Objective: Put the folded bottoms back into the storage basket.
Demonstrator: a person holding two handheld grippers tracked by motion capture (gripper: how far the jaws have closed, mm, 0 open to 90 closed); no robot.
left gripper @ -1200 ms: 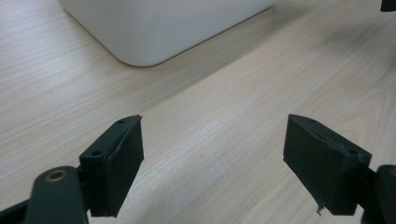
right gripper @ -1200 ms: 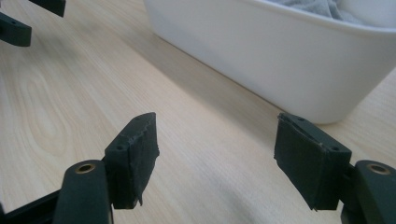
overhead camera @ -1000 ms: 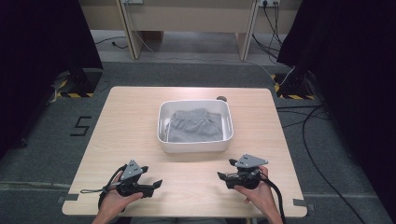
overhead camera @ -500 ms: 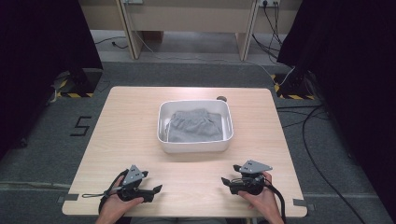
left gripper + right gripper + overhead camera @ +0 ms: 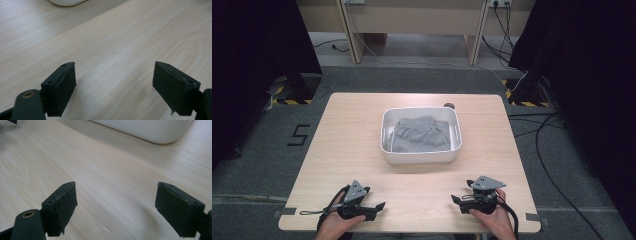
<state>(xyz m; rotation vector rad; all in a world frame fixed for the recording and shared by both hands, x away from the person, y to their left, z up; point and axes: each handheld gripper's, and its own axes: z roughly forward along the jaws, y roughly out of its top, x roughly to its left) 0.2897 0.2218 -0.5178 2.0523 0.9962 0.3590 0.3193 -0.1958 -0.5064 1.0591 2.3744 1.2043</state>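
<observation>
Since the earlier frames both hands have drawn back toward the near edge of the table (image 5: pixel 362 115) and sunk lower, the right one a little more than the left, and the right gripper's jaws have just been opening with nothing between them. Now the left gripper (image 5: pixel 379 205) rests low at the near left of the table in the person's left hand (image 5: pixel 337 225), its jaws pointing toward the right side; in the left gripper view (image 5: pixel 113 87) the two black jaws stand wide apart over bare wood and grip nothing. The right gripper (image 5: pixel 455 199) sits at the near right in the right hand (image 5: pixel 492 220), its jaws pointing left toward the other gripper; in the right gripper view (image 5: pixel 115 208) its jaws are also spread wide and empty above the wood. The white tub (image 5: pixel 421 158) stands at the middle of the table, well apart from both grippers, and the grey cloth (image 5: pixel 419 135) lies crumpled inside it. A curved corner of the tub (image 5: pixel 150 132) shows at the top of the right gripper view.
</observation>
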